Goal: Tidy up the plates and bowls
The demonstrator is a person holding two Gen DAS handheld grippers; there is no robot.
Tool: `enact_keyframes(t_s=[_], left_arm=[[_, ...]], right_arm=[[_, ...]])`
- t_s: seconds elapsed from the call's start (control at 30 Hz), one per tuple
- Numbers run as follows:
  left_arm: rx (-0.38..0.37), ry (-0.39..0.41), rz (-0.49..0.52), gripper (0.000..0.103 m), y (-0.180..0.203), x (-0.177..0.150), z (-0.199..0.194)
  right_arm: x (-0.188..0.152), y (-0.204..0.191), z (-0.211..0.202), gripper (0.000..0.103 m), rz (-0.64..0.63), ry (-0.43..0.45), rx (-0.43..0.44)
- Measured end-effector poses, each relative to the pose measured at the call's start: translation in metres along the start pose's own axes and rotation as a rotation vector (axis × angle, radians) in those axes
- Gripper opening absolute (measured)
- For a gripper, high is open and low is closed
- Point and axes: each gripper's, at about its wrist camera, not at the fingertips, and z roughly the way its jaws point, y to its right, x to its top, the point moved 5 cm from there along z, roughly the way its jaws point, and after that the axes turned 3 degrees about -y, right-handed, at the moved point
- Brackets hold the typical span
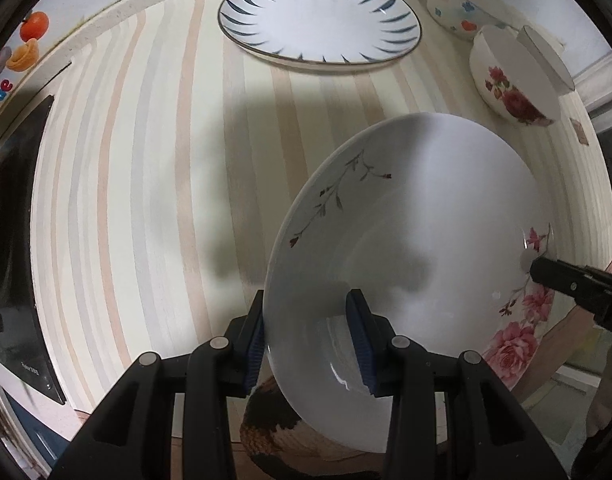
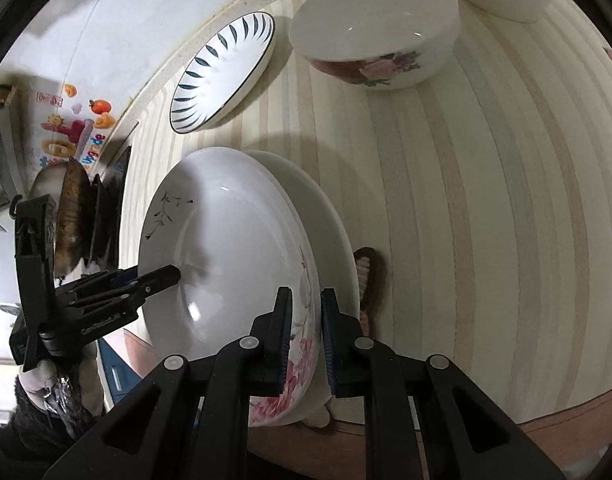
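Floral plate [image 1: 418,216]: held by both grippers above striped tabletop [image 1: 146,200], near its front edge; tilted, eating face toward left gripper side; round, no long axis.
Left gripper [image 1: 310,344]: jaws narrow, clamped on near rim.
Right gripper [image 2: 306,336]: jaws nearly closed, pinching rose-printed rim.
Behind: blue-leaf plate [image 1: 320,24], rose bowl [image 1: 514,80].

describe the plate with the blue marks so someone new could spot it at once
On the striped table, look to the far edge by the wall. The blue-leaf plate lies flat there, left of two flowered bowls. Only it has dark blue leaf strokes radiating round a white centre.
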Motion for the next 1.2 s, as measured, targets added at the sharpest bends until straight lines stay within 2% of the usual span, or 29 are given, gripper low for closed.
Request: enact_keyframes(t_s=[0.57,0.93,1.0,1.1,1.2], left_arm=[[0.036,-0.004,0.021,0.036,0.011,0.0,0.004],[0.01,-0.027,-0.007,0.036,0.006,0.003,0.001],[0.005,-0.026,-0.02,0.036,0.002,0.002,-0.004],[-0.015,0.018,-0.047,0.036,-0.005,0.008,-0.029],[-0.028,0.094,-0.08,0.036,-0.014,0.027,-0.063]], right_arm=[[0.008,0.0,0.0,0.018,0.029,-0.031,-0.044],[0.008,0.003,-0.01,0.019,0.076,-0.057,-0.083],[0.009,0.004,-0.016,0.019,0.083,-0.051,-0.062],[0.014,0.002,-0.028,0.019,0.083,-0.041,-0.053],[0.028,-0.014,-0.048,0.019,0.064,-0.01,-0.019]])
